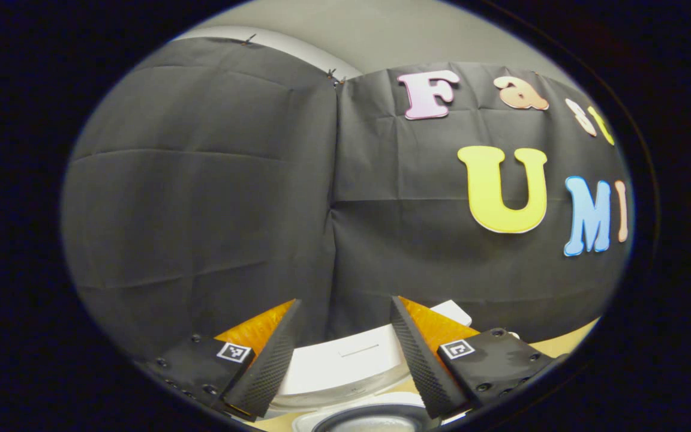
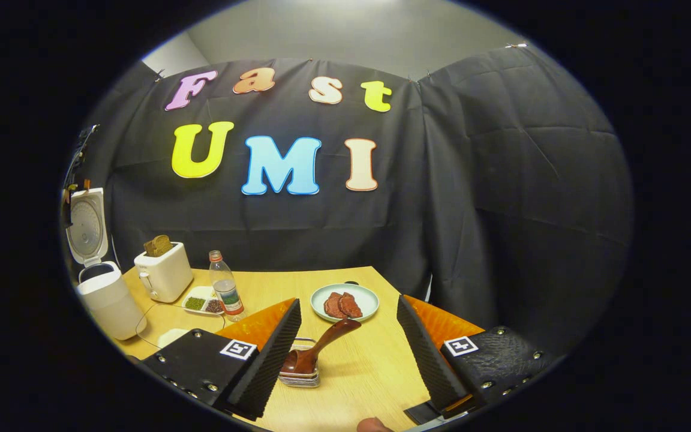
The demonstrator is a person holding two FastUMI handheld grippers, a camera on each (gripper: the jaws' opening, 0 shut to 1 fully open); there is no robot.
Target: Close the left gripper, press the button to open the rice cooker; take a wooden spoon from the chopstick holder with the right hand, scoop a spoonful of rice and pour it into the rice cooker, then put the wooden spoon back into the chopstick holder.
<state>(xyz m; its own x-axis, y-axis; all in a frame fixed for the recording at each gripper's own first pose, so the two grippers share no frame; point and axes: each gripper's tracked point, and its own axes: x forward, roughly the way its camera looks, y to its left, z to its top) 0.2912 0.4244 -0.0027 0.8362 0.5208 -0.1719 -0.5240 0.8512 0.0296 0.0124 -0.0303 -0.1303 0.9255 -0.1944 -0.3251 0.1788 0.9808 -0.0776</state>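
Observation:
In the right gripper view the white rice cooker [image 2: 108,306] stands at the table's far left with its lid [image 2: 86,228] raised upright. A dark wooden spoon [image 2: 315,351] leans in a small holder [image 2: 300,375] on the table, handle tilted up to the right. My right gripper [image 2: 348,303] is open just behind the holder, and the spoon lies between its fingers, untouched. In the left gripper view my left gripper [image 1: 345,303] is open, pointing at the black wall. A white part of the rice cooker [image 1: 345,366] and a dark round rim [image 1: 375,420] show low between its fingers.
A white toaster [image 2: 162,273] with bread, a water bottle [image 2: 225,291] and a small dish of beans [image 2: 201,300] stand near the cooker. A plate of meat slices [image 2: 345,303] sits mid-table. The wooden table [image 2: 369,372] ends at the black wall on the right.

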